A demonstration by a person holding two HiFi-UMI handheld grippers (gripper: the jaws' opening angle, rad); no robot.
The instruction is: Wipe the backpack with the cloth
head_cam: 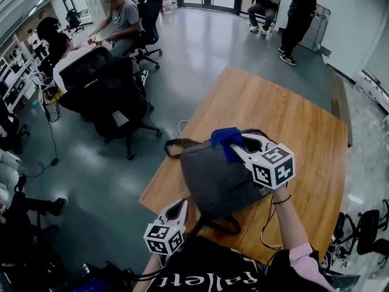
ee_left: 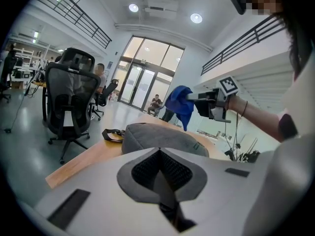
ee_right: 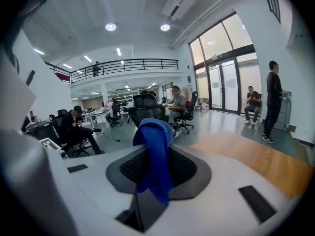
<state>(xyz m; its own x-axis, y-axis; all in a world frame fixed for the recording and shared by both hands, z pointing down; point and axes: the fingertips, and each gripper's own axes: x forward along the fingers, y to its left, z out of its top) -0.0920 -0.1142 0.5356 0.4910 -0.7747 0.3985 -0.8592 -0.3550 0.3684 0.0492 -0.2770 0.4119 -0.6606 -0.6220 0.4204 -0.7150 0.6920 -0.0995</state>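
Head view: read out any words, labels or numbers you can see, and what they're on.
White lettering on the person's black shirt: cut off at the picture's edge, not readable.
White marker cube and its twin: black square patterns only, no words.

The right gripper (head_cam: 234,143), clamping a blue fabric cloth (head_cam: 223,137), hung over the grey fabric backpack (head_cam: 213,178); the left gripper (head_cam: 180,205), jaws together, hovered beside it.

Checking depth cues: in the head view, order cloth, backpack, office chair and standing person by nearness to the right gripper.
1. cloth, in the jaws
2. backpack, beneath it
3. office chair, floor left
4. standing person, far back
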